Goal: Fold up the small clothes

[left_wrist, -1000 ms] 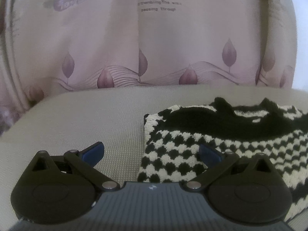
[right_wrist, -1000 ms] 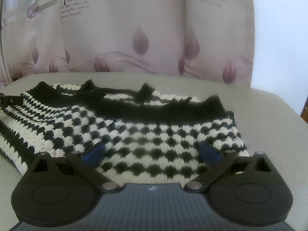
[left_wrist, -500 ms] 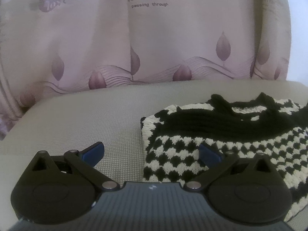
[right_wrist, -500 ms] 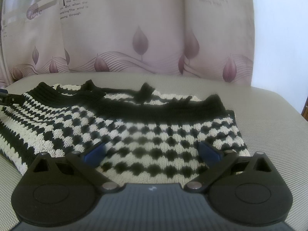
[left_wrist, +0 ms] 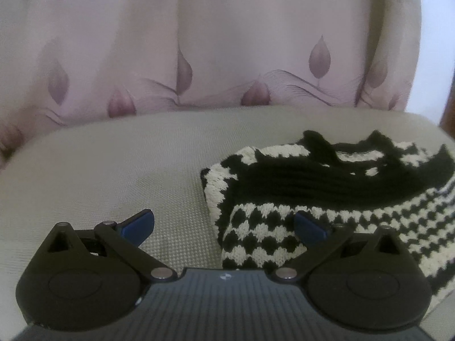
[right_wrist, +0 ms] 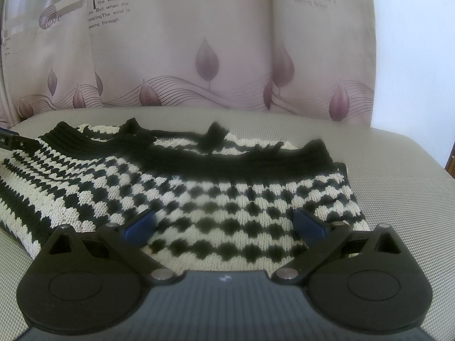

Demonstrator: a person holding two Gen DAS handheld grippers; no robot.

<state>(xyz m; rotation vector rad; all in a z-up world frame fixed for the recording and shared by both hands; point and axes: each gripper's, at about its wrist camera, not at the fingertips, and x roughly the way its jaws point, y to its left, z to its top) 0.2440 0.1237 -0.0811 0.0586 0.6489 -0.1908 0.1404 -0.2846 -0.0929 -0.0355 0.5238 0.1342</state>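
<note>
Garments: one knitted garment, cream and black in a checker pattern, with a black ribbed band along its far side. It lies flat on the grey cushion.
Garment position: in the right wrist view it fills the middle and the left of the seat; in the left wrist view only its left end shows, at the right of the picture.
Grippers: two, each with two blue fingertips.
Left gripper: the jaws are spread wide and grasp nothing. One fingertip is over the bare cushion, the other over the left end of the garment, so the garment's left edge lies between them.
Right gripper: the jaws are spread wide too, with nothing between them. Both fingertips are over the near part of the garment; whether they touch the knit I cannot tell.
Other tool in view: a dark part of the left gripper shows at the far left edge of the right wrist view, at the garment's left end.
Edges: the near edge of the garment is hidden behind the gripper bodies. Its right edge ends before the cushion's right side.
Open room: bare cushion lies left of the garment, right of it, and behind it up to the curtain.
Curtain: one, pale pink, with leaf prints and some printed text.
</note>
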